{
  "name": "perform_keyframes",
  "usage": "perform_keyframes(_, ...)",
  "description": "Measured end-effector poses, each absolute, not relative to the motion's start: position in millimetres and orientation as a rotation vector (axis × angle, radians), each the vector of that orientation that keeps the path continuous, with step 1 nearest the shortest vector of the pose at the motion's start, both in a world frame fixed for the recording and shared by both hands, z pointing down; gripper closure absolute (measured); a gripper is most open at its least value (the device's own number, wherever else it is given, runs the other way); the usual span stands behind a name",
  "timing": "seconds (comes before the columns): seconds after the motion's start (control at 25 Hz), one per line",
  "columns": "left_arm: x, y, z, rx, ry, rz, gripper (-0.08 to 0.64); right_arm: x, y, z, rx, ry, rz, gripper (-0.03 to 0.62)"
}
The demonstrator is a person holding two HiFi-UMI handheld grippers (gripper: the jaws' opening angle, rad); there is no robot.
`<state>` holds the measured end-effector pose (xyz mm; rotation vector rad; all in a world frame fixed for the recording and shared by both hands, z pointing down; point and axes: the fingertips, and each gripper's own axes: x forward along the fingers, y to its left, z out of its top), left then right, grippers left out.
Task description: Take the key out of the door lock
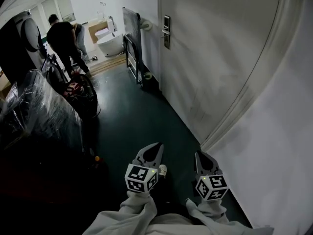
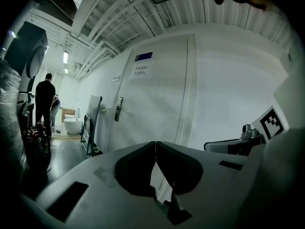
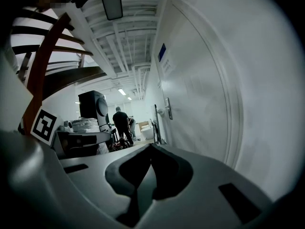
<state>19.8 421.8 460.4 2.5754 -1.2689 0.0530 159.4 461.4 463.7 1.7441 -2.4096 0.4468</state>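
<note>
The white door [image 1: 215,58] stands on the right of the corridor, well ahead of me. Its metal lock plate with a lever handle [image 1: 167,32] sits far off; it also shows small in the left gripper view as the lock plate [image 2: 118,109] and in the right gripper view as the lock plate [image 3: 168,109]. A key is too small to make out. My left gripper [image 1: 156,147] and right gripper [image 1: 200,155] are held low and close to me, side by side, far from the lock. Both have their jaws shut with nothing between them.
Plastic-wrapped goods [image 1: 39,111] and a red and black bag [image 1: 78,89] line the left side. A black frame [image 1: 132,43] leans on the wall beyond the door. Two people [image 1: 61,38] stand at the far end by a white tub [image 1: 110,42]. Dark floor [image 1: 137,116] runs between.
</note>
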Motion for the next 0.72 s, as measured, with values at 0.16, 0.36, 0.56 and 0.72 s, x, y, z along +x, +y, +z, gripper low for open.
perform_keyframes(0.16,23.8,379.9,454.9,2.577,-1.265,0.046,0.546,158.7,419.5,459.1,1.724,-2.416,0.447,0.54)
perform_keyframes(0.36,21.3,325.7,447.3,2.567,-1.271,0.06,0.546,157.4,365.7,451.4,1.714,-2.414,0.463,0.54)
perform_keyframes(0.56,12.7,276.0,446.5,2.547,-1.286,0.063,0.546,150.3,315.1,450.9,1.696,-2.417,0.481,0.54)
perform_keyframes(0.72,2.9,241.1,444.8,2.54,-1.298,0.059,0.546,141.8,279.1,449.0,1.69,-2.421,0.484,0.54)
